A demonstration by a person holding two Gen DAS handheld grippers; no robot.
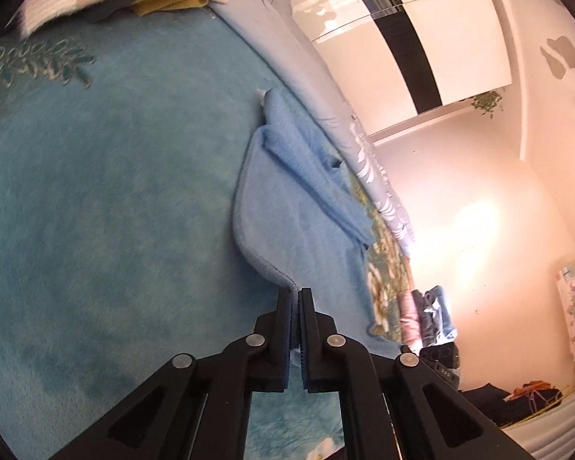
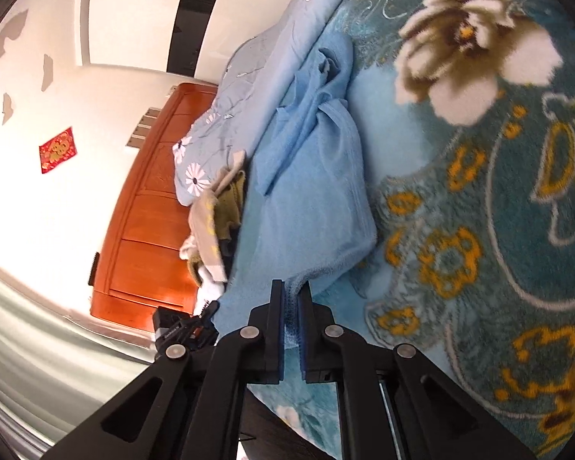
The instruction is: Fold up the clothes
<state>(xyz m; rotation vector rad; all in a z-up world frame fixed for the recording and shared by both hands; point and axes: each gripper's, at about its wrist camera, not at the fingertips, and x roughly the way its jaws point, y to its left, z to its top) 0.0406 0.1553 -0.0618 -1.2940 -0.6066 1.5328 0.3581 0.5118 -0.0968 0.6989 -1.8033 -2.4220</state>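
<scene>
Garment: light-blue top [image 1: 299, 207] lies on the teal floral blanket [image 1: 96, 191], beside the quilt [image 1: 326, 88]. We have left gripper [image 1: 295, 292] and right gripper [image 2: 290, 285] each clamped on a hem corner. Risks, as we judge them: thin bite slipping; loose sleeve bunching, skewing the fold.

A home bedroom: floral quilt [image 2: 226, 115], wooden headboard [image 2: 149, 237], teal flowered blanket [image 2: 479, 230], wardrobe doors [image 1: 421, 38].
</scene>
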